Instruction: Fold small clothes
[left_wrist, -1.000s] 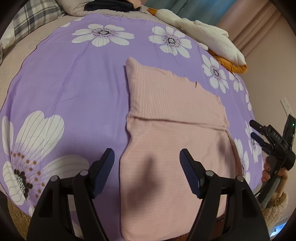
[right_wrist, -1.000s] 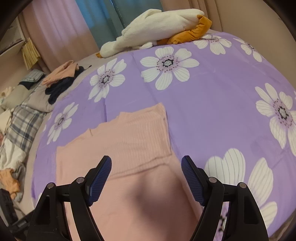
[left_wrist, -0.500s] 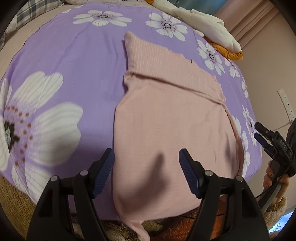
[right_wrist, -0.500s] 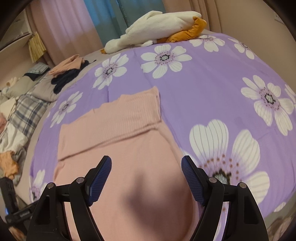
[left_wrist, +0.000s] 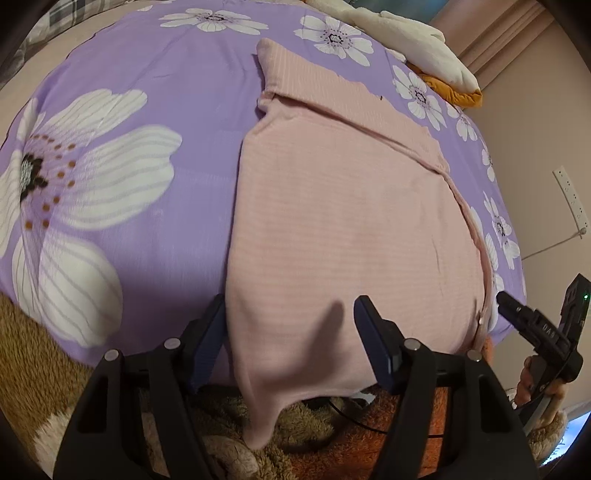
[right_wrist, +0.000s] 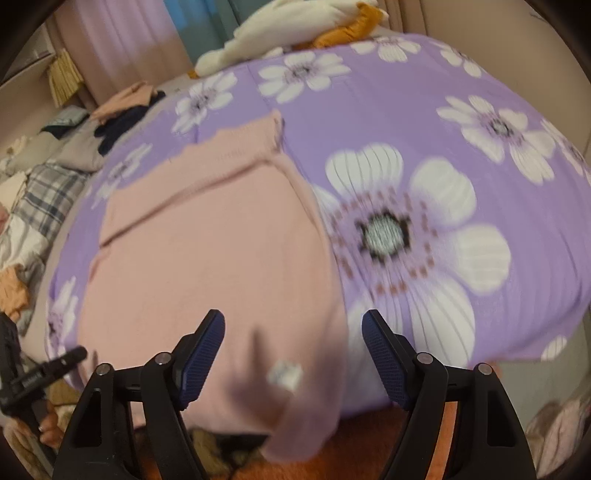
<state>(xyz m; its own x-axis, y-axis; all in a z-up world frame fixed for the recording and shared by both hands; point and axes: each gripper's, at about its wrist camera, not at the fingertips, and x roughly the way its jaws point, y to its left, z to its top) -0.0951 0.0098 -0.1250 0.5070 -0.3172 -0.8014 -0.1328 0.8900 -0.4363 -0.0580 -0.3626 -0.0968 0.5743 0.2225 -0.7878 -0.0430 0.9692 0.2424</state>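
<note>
A pink knit garment (left_wrist: 343, 206) lies flat on the purple flowered bedspread (left_wrist: 155, 103), its far part folded over and its near hem hanging over the bed edge. My left gripper (left_wrist: 290, 332) is open and empty, hovering over the garment's near left corner. My right gripper (right_wrist: 293, 354) is open and empty over the garment's (right_wrist: 207, 251) near right corner, where a small white tag (right_wrist: 284, 373) shows. The right gripper also shows at the right of the left wrist view (left_wrist: 535, 328), and the left gripper at the left of the right wrist view (right_wrist: 44, 373). The right wrist view is blurred.
A white and orange plush pile (left_wrist: 424, 48) lies at the bed's far side. Loose clothes (right_wrist: 125, 110) and a plaid blanket (right_wrist: 40, 199) lie at the far left. Brown and orange fluffy fabric (left_wrist: 295, 435) lies below the bed edge. A wall with a power strip (left_wrist: 570, 195) stands right.
Both grippers have pulled back toward the near bed edge and dropped lower. The garment's near hem is now in view, hanging over the edge. Both jaws stay open.
</note>
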